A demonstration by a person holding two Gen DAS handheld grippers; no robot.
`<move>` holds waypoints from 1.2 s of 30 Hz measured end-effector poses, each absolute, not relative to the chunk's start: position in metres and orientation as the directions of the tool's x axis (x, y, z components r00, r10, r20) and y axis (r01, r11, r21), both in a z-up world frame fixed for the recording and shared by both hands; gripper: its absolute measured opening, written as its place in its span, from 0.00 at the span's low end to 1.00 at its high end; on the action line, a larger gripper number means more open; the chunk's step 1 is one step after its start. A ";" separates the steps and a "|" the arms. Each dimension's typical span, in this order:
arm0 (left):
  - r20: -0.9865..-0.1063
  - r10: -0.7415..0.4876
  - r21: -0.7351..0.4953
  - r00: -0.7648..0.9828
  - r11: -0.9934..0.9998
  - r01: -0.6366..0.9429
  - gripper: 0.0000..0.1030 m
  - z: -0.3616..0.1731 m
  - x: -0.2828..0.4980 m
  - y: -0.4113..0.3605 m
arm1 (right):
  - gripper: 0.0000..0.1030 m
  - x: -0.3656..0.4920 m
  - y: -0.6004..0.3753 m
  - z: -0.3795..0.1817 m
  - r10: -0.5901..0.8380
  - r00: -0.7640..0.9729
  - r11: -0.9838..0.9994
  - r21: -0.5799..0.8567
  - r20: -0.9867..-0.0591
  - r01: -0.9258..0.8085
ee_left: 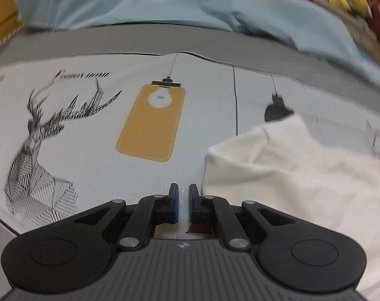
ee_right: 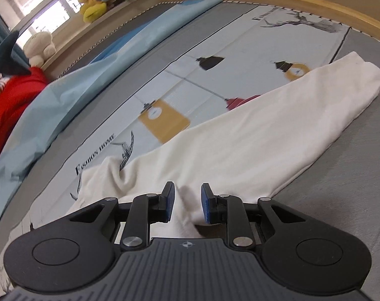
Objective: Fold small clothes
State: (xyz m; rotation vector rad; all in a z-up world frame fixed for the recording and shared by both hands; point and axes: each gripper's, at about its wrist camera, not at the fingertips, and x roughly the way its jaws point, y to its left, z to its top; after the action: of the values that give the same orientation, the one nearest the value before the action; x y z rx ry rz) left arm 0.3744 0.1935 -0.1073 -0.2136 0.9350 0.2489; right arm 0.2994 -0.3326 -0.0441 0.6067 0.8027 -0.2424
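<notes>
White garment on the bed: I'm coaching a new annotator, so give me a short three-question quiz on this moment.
1. True or false: the white garment lies folded into a neat square.
2. What is between the fingers of the right gripper? A. a red cloth B. the white garment C. nothing
3. Which animal is printed on the bed sheet in the left wrist view?

Key: 1 false, it lies stretched out long. 2 B. 3 a deer.
</notes>
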 end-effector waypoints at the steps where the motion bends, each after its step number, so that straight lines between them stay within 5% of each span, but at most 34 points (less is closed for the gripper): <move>1: -0.804 0.079 -0.115 0.590 0.952 -0.284 0.06 -0.098 0.373 0.193 | 0.24 0.299 -0.335 -0.044 0.035 0.676 0.804 0.423 -0.736 0.419; 9: -0.721 0.008 -0.113 0.692 0.985 -0.130 0.08 -0.025 0.352 0.153 | 0.41 0.288 -0.342 -0.073 0.215 0.563 0.687 0.533 -0.798 0.494; 15: -0.669 -0.011 -0.069 0.743 0.996 -0.048 0.08 0.032 0.290 0.115 | 0.41 0.286 -0.345 -0.097 0.316 0.594 0.509 0.660 -0.740 0.552; 18: -0.654 -0.006 -0.024 0.757 1.000 -0.013 0.11 0.052 0.243 0.104 | 0.11 0.286 -0.344 -0.096 0.282 0.630 0.499 0.672 -0.723 0.548; 19: -0.642 -0.011 -0.018 0.767 1.000 -0.001 0.12 0.055 0.225 0.102 | 0.09 0.287 -0.341 -0.091 0.266 0.649 0.522 0.673 -0.713 0.525; 21: -0.639 -0.031 -0.023 0.769 1.000 0.021 0.25 0.051 0.192 0.100 | 0.08 0.289 -0.330 -0.068 0.225 0.697 0.626 0.649 -0.680 0.431; 24: -0.723 -0.063 -0.024 0.688 0.998 0.066 0.25 0.020 0.171 0.091 | 0.06 0.284 -0.307 -0.025 0.191 0.802 0.788 0.576 -0.566 0.218; 26: -0.772 0.011 0.082 0.636 0.993 0.082 0.25 0.002 0.177 0.081 | 0.06 0.280 -0.301 -0.014 0.156 0.826 0.847 0.504 -0.542 0.170; 31: -0.768 0.019 0.067 0.640 0.996 0.050 0.25 -0.003 0.196 0.086 | 0.14 0.295 -0.315 -0.058 0.014 0.606 0.899 0.276 -0.795 0.341; 36: -0.780 0.039 0.057 0.625 0.998 0.008 0.25 -0.005 0.205 0.091 | 0.15 0.286 -0.324 -0.057 0.026 0.688 0.899 0.318 -0.725 0.301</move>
State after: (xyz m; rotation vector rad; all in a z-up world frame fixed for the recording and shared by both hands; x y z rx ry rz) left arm 0.2047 0.0911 -0.0048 0.0569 0.8961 0.0180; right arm 0.2856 -0.3237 -0.0571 0.4379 0.8029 -0.1590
